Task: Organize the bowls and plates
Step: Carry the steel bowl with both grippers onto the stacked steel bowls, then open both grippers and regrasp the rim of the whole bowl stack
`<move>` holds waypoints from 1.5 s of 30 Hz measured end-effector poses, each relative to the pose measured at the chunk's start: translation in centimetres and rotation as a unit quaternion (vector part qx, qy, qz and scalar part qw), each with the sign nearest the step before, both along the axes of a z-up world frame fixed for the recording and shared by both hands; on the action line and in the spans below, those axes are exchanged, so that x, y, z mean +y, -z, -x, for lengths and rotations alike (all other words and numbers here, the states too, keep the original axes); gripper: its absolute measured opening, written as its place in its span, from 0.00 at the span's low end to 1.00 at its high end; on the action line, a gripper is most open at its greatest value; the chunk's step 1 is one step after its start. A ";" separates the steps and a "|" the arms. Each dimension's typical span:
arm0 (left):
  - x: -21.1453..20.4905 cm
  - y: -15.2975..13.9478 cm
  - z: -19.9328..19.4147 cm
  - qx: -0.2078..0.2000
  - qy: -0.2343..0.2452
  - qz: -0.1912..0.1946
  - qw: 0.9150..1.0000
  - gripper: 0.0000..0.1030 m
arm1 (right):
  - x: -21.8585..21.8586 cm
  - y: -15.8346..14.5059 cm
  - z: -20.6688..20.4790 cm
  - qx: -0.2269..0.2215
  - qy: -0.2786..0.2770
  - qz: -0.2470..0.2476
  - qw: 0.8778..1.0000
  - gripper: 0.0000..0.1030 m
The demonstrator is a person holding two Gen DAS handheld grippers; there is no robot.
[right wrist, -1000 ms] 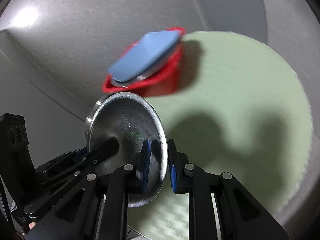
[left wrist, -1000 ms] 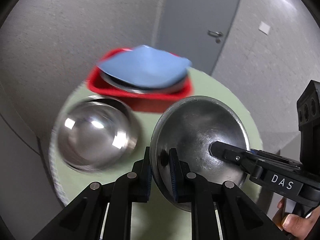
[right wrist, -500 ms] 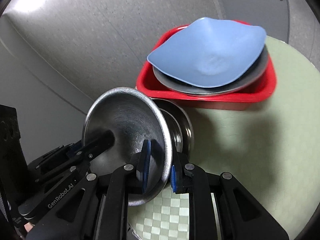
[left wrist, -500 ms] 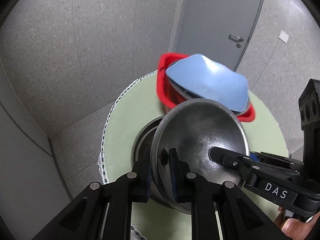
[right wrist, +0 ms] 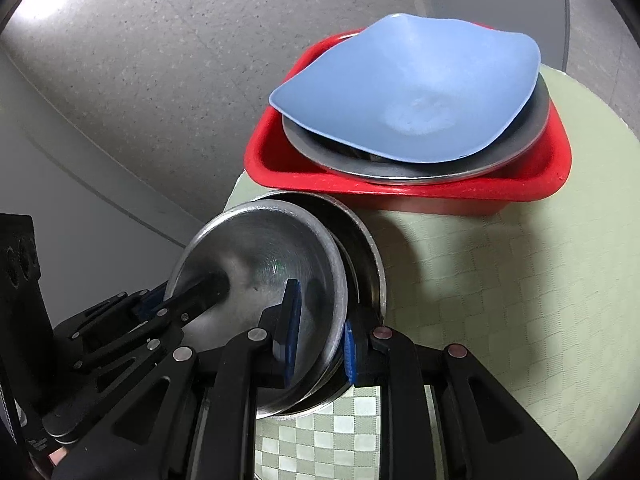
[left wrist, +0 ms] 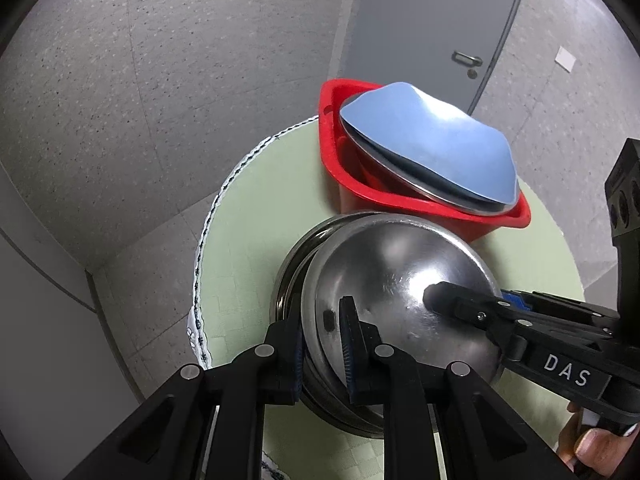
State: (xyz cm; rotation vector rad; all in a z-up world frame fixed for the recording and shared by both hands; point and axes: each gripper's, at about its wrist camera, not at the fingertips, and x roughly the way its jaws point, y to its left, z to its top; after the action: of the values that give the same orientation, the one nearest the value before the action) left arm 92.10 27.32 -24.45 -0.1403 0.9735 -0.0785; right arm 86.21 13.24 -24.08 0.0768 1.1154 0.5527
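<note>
A steel bowl (left wrist: 400,276) (right wrist: 260,264) sits tilted inside a larger steel bowl (left wrist: 292,256) (right wrist: 364,248) on the round green table (left wrist: 248,240). My left gripper (left wrist: 322,336) straddles its left rim with jaws slightly parted. My right gripper (right wrist: 318,340) straddles the opposite rim, jaws also parted, and its arm (left wrist: 520,328) shows in the left wrist view. Behind stands a red tub (left wrist: 336,160) (right wrist: 400,188) holding a steel plate (right wrist: 420,168) topped by a blue plate (left wrist: 424,148) (right wrist: 412,84).
The table edge with white trim (left wrist: 208,224) drops to a speckled grey floor (left wrist: 160,80). A grey door (left wrist: 432,20) is behind the tub. A checkered cloth (right wrist: 500,280) covers the table to the right of the bowls.
Both grippers carried the smaller steel bowl over and lowered it into the larger bowl. Both sets of jaws have widened from a tight clamp on the rim.
</note>
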 end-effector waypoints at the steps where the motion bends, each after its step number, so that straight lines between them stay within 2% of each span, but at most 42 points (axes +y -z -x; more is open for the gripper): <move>1: 0.1 0.0 0.0 -0.001 -0.001 0.001 1.000 0.13 | 0.2 -0.1 0.0 0.000 0.000 0.000 1.000 0.19; 3: 0.2 0.1 -0.3 0.001 0.001 0.004 1.000 0.14 | 0.2 -0.2 0.3 0.000 0.002 0.001 1.000 0.19; 6: 0.1 0.1 -0.2 0.001 0.001 0.006 1.000 0.16 | 0.2 -0.3 0.1 0.008 0.000 -0.005 1.000 0.28; 8: 0.0 0.0 -0.2 0.003 0.001 0.009 1.000 0.18 | 0.4 -0.5 0.1 0.016 -0.002 -0.014 1.000 0.39; 9: 0.0 0.0 -0.2 0.005 0.000 0.009 1.000 0.19 | 0.6 -0.5 0.1 0.017 -0.003 -0.015 1.000 0.42; 14: -0.2 -0.6 0.1 -0.001 0.001 0.015 1.000 0.33 | 1.1 -1.4 0.1 0.009 -0.003 -0.013 1.000 0.55; 16: -0.3 -0.9 0.3 -0.003 0.000 0.017 1.000 0.35 | 1.1 -1.5 0.1 0.003 0.001 -0.003 1.000 0.59; 21: -0.5 -1.3 1.1 -0.006 -0.002 0.018 1.000 0.43 | 0.4 -1.7 0.3 -0.004 0.005 -0.008 1.000 0.59; 23: -0.6 -2.0 1.6 -0.018 -0.006 0.008 1.000 0.62 | 0.0 -2.1 0.6 -0.014 0.007 -0.012 1.000 0.60; 25: -0.5 -2.5 2.1 -0.027 -0.006 0.010 1.000 0.66 | -0.7 -2.6 1.0 -0.028 0.014 -0.017 0.999 0.60; 30: 1.1 -2.7 2.9 -0.035 -0.027 0.023 0.999 0.71 | -2.2 -3.9 1.6 -0.061 0.033 -0.019 0.997 0.60; 32: 2.2 -2.3 3.1 -0.031 -0.043 0.031 0.998 0.72 | -2.5 -3.6 1.5 -0.059 0.043 -0.018 0.997 0.63; 38: 4.0 -0.2 2.6 -0.006 -0.074 0.056 0.996 0.74 | -3.3 -1.0 0.5 -0.013 0.064 -0.026 0.998 0.66; 45: 3.6 2.0 1.9 0.011 -0.069 0.073 0.995 0.74 | -2.8 2.4 -0.2 0.033 0.067 -0.031 0.997 0.66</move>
State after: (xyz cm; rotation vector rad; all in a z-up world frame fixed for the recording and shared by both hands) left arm 90.24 30.92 -26.42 -0.3427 0.9774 -0.0205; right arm 86.36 10.45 -26.44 0.2231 1.1482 0.4665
